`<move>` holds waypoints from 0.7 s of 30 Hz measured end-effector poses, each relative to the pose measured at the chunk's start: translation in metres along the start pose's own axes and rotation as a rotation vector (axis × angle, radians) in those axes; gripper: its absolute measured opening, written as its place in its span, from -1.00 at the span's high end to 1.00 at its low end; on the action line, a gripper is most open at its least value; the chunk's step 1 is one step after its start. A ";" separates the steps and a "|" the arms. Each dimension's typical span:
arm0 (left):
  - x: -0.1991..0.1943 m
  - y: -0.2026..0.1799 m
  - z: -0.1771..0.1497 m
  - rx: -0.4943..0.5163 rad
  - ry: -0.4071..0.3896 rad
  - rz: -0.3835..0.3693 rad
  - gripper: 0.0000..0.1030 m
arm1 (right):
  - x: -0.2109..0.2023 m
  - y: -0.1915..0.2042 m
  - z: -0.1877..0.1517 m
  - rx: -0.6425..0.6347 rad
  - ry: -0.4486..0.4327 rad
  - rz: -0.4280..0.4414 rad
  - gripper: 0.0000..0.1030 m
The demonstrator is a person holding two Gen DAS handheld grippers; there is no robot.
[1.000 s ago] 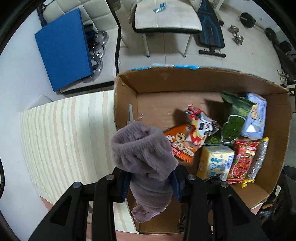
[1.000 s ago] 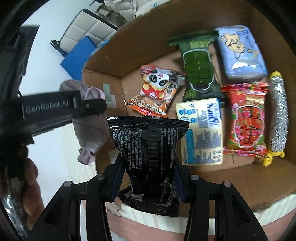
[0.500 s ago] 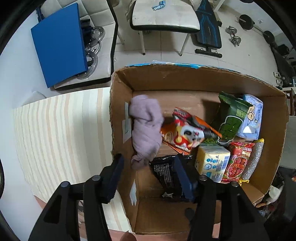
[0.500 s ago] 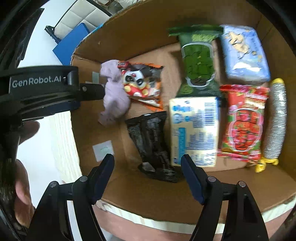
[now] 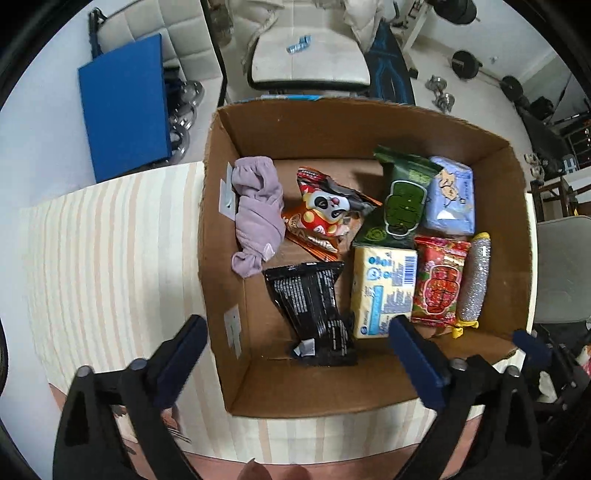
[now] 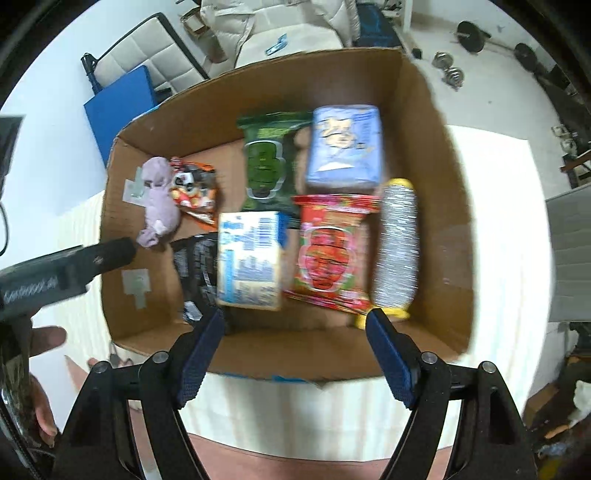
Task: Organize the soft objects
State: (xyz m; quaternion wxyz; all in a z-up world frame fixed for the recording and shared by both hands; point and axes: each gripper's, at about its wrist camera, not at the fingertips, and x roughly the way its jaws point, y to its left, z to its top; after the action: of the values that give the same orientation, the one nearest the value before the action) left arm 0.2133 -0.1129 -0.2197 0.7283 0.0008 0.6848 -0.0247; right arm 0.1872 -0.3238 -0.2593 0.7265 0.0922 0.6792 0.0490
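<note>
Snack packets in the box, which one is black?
The black packet, lying nearest the left gripper beside the yellow packet; the others are brightly coloured.

- A blue panel (image 5: 123, 105) leans by a white padded chair (image 5: 159, 26), upper left.
- A striped cloth (image 5: 110, 266) covers the table.
- A second white seat (image 5: 308, 61) carries a small blue item, perhaps a wrapper (image 5: 298, 43).
- Dumbbells (image 5: 441, 96) and weight plates (image 5: 466, 63) lie on the floor.
</note>
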 end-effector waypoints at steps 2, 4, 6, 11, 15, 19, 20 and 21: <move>-0.007 -0.003 -0.009 -0.005 -0.030 0.011 -0.99 | -0.009 -0.005 -0.005 -0.009 -0.017 -0.032 -1.00; -0.015 -0.006 -0.017 -0.012 -0.065 0.022 -0.99 | -0.014 -0.007 -0.009 -0.018 -0.043 -0.082 -1.00; -0.021 -0.007 -0.024 -0.021 -0.088 0.016 -0.99 | -0.020 -0.009 -0.013 -0.020 -0.068 -0.107 -1.00; -0.031 -0.007 -0.040 -0.044 -0.127 0.020 -0.99 | -0.033 -0.017 -0.018 -0.006 -0.097 -0.129 -1.00; -0.038 -0.009 -0.050 -0.057 -0.144 0.028 -0.99 | -0.041 -0.018 -0.022 -0.012 -0.113 -0.141 -1.00; -0.059 -0.015 -0.063 -0.049 -0.187 0.056 -0.99 | -0.056 -0.015 -0.031 -0.034 -0.141 -0.147 -1.00; -0.065 -0.016 -0.067 -0.047 -0.201 0.060 -0.99 | -0.061 -0.014 -0.034 -0.039 -0.150 -0.148 -1.00; -0.071 -0.018 -0.071 -0.050 -0.219 0.084 -0.99 | -0.067 -0.013 -0.039 -0.045 -0.162 -0.147 -1.00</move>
State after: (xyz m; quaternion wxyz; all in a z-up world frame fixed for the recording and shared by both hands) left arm 0.1375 -0.1259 -0.1522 0.7990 0.0085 0.6008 0.0227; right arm 0.1432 -0.3477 -0.1984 0.7825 0.0297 0.6220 0.0033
